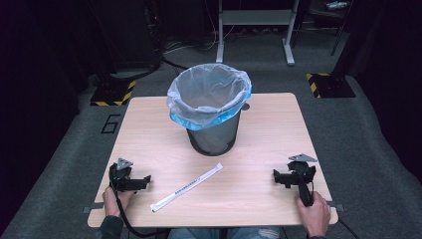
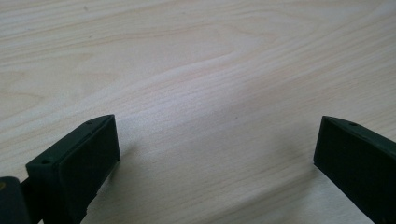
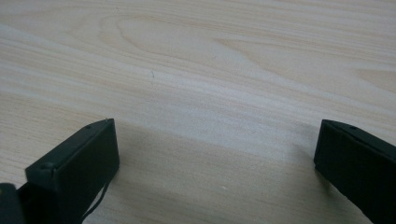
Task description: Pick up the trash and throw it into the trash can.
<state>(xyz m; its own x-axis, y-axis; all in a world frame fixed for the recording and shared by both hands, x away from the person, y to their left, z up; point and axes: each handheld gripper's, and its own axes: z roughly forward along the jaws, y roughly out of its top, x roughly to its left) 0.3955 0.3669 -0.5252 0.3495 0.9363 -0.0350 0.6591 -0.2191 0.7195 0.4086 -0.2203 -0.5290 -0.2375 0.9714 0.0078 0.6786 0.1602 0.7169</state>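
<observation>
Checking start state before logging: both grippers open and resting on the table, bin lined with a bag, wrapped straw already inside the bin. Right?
Not quite. The wrapped straw isn't in the bin; the high view shows it lying flat on the table in front of the bin, between the left gripper and right gripper. The rest holds: both open, the bin lined.

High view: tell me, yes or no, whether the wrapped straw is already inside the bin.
No: the wrapped straw lies flat on the table, in front of the lined bin.
</observation>
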